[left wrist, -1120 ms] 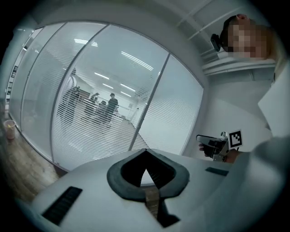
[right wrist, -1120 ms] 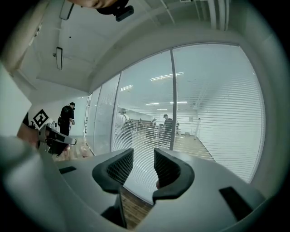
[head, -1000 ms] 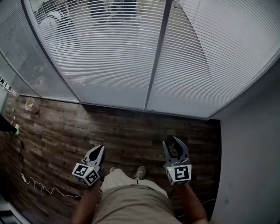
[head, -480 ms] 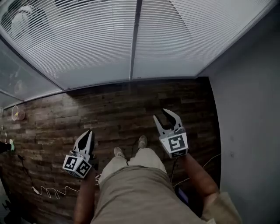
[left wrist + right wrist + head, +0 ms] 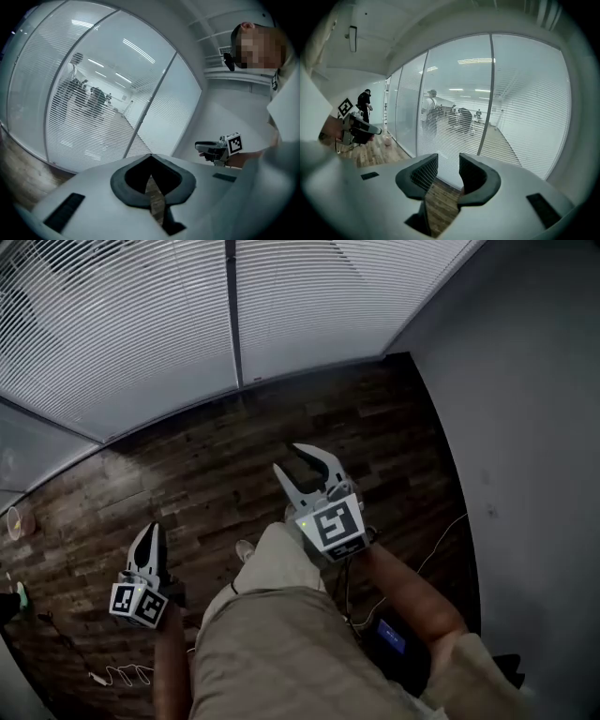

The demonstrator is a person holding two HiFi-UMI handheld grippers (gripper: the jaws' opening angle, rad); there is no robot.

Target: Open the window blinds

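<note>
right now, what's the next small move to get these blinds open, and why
Probably step closer and lift the right gripper toward the blinds. Both grippers hang low over the wood floor, well short of the slats. The right one is open and empty, while the left gripper is shut. No cord or wand shows in any view, so look for one on the way in.

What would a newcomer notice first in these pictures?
The white slatted blinds fill the top of the head view, fully lowered. Below them, over the dark wood floor, the right gripper stands open and empty, while the left gripper is shut.
</note>
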